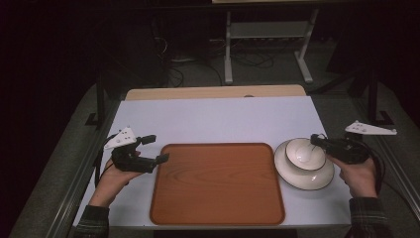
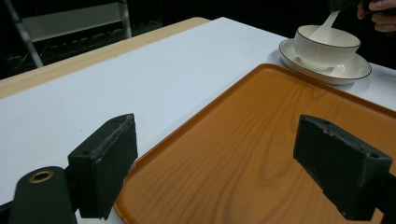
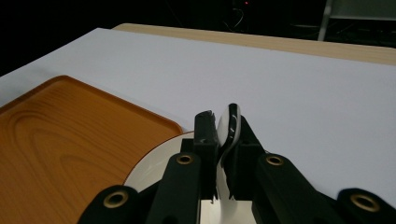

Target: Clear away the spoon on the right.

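A white bowl (image 1: 303,154) with a dark rim stands on a matching saucer (image 1: 301,182) just right of a brown wooden tray (image 1: 218,184). A white spoon (image 2: 326,26) leans in the bowl, handle up. My right gripper (image 1: 316,141) reaches over the bowl from the right and is shut on the spoon's handle (image 3: 231,119), which shows between its pads. My left gripper (image 1: 156,148) hovers at the tray's left edge, open, with nothing between its fingers (image 2: 105,161); below it lies the tray's bare surface (image 2: 261,140).
The tray rests on a white sheet (image 1: 218,119) that covers a wooden table (image 1: 213,92). Beyond the far edge are dark floor, cables and a metal stand (image 1: 267,34). A rail (image 1: 74,183) runs along the table's left side.
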Available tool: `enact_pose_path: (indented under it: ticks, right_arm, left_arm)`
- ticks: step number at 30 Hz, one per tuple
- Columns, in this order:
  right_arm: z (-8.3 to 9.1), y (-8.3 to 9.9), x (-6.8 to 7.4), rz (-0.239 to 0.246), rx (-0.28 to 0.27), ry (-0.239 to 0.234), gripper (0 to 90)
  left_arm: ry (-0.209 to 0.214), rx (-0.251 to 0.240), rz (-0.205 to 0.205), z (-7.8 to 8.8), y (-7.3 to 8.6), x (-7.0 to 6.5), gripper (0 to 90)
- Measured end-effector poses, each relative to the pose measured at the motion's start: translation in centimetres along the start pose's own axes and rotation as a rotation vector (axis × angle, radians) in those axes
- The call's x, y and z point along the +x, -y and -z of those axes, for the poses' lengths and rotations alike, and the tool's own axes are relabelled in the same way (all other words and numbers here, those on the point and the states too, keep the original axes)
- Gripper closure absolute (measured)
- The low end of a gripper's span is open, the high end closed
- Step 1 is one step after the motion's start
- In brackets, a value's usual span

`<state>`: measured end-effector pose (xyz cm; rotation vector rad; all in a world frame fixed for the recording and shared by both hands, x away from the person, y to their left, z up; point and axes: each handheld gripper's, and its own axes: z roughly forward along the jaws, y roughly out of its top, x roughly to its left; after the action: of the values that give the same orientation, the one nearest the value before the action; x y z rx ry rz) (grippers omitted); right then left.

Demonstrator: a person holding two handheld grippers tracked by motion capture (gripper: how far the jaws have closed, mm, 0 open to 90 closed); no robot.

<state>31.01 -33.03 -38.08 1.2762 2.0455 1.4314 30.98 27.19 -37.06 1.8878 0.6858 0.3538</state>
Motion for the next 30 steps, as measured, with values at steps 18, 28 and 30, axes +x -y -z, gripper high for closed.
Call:
enact_pose_path:
  ticks: [18,28,30]
  right_arm:
    - [1.0,-2.4,0.7,0.039,-0.025,0.023,83.8]
    - [1.1,-4.1,2.5,0.086,-0.042,-0.003,83.8]
    - [1.1,-4.3,2.7,0.091,-0.045,-0.007,83.8]
  left_arm:
    - [0.002,0.005,-0.001,-0.1,0.1,-0.1,13.1]
    - [0.004,0.006,-0.002,-0.2,0.1,-0.1,13.1]
    - [0.003,0.007,-0.001,-0.2,0.1,-0.1,13.1]
